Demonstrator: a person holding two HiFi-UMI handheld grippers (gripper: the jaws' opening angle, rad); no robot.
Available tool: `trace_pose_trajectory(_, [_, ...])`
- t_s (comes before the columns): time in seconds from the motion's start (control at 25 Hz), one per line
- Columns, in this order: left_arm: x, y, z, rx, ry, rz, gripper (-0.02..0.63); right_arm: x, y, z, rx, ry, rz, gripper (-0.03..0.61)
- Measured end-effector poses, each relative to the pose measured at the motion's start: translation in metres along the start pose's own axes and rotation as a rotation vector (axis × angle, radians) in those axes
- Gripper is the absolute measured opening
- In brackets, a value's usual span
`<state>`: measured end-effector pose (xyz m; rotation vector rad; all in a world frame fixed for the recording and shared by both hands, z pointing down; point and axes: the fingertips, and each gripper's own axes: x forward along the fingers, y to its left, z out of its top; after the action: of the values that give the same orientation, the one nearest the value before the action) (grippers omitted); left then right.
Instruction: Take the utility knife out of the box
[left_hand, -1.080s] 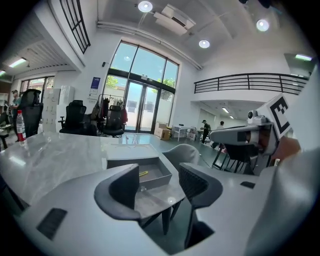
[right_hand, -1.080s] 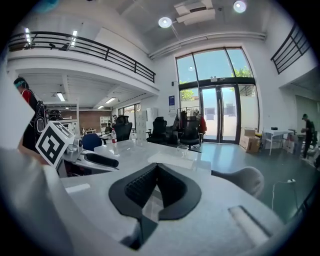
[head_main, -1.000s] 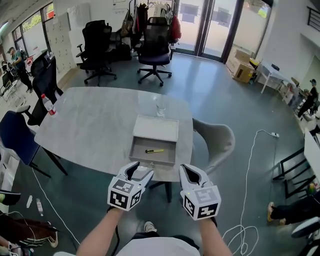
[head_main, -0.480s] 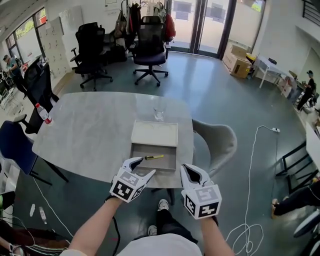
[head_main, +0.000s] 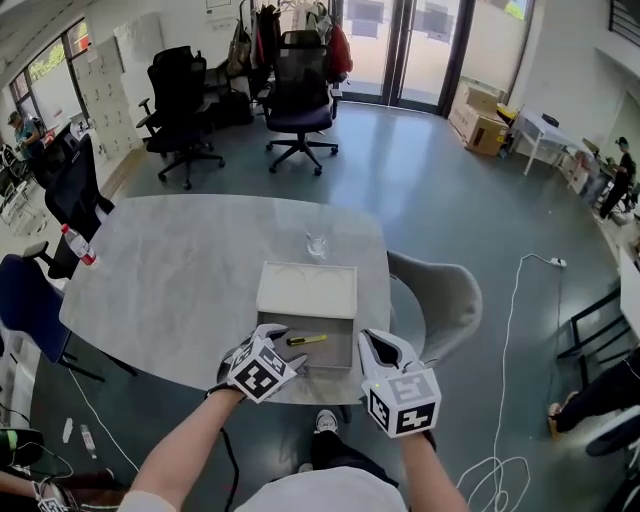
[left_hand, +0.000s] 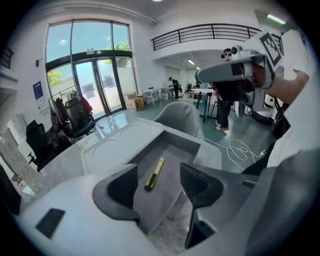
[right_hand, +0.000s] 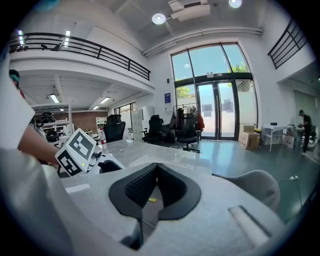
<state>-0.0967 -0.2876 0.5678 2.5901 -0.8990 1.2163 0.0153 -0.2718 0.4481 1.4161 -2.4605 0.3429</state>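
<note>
The left claw (head_main: 283, 345) hangs over the near edge of the desk (head_main: 180, 270), tilted down toward the open grey box (head_main: 345, 352). Its jaws are spread wide and clamp nothing. In the left gripper view, the utility knife (left_hand: 154, 174) shows in the gap between them but lies farther on, flat on the box floor and untouched.

The knife (head_main: 307, 340) rests roughly mid-tray, clear of the walls, with its long side running along the near wall. It is probably light and rigid, a slim plastic-bodied tool with smooth sides that could slide on the floor if nudged. It lies low, so the pads likely have to come down close to the floor and close across the narrow width near the middle of the body. There the weight should balance and the knife should not swing.

It is a thin bar, yellow for most of its length, with a dark section at the end nearer the left claw. No blade can be made out.

The right claw (head_main: 385, 345) hovers just beside the box's near right corner. Its jaws are drawn together and empty.
</note>
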Motion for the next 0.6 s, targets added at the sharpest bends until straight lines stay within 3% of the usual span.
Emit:
trace_pose_trajectory(0.28, [0.039, 0.006, -0.014, 0.130, 0.132, -0.096, 0.241, 0.029, -0.026, 0.003, 0.012, 0.021, -0.003, 0.005])
trace_pose_trajectory(0.6, [0.069, 0.012, -0.031, 0.215, 0.255, -0.171, 0.241, 0.052, -0.048, 0.006, 0.017, 0.054, 0.001, 0.005])
